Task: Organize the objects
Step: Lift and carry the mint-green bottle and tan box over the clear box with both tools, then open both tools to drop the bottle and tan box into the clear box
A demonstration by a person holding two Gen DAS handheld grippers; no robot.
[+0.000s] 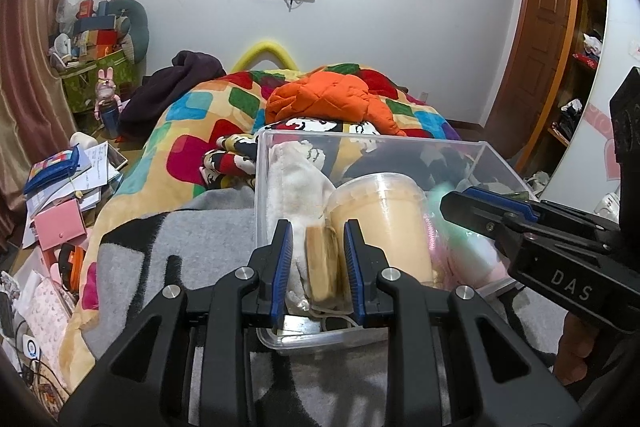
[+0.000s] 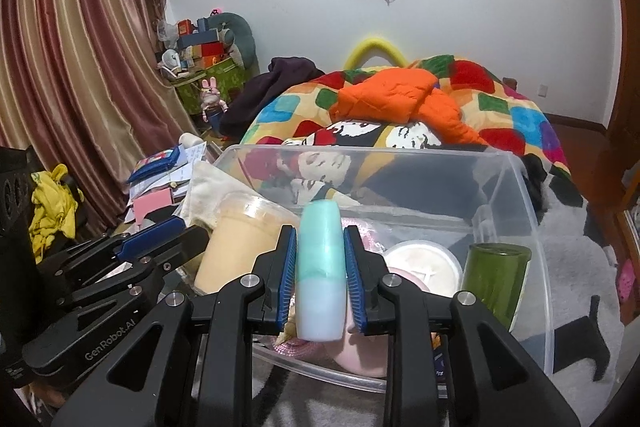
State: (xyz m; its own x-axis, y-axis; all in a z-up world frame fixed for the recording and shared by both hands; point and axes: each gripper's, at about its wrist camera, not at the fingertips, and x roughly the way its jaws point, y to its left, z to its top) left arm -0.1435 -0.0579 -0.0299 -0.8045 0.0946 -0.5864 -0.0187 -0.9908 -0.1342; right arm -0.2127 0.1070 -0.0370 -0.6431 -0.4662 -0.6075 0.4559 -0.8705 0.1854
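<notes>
Two black hand-held grippers with blue finger pads

The left gripper (image 1: pixel 318 259) and the right gripper (image 2: pixel 320 267) have the same build: matte black frames with triangular cut-outs, round silver screw heads on the linkage arms, and ribbed blue pads on the inner side of each finger. In the left wrist view, the body of the right gripper at 3 o'clock carries the white letters "DAS". In the right wrist view, the left gripper at 8 o'clock carries "GenRobot.AI".
</notes>
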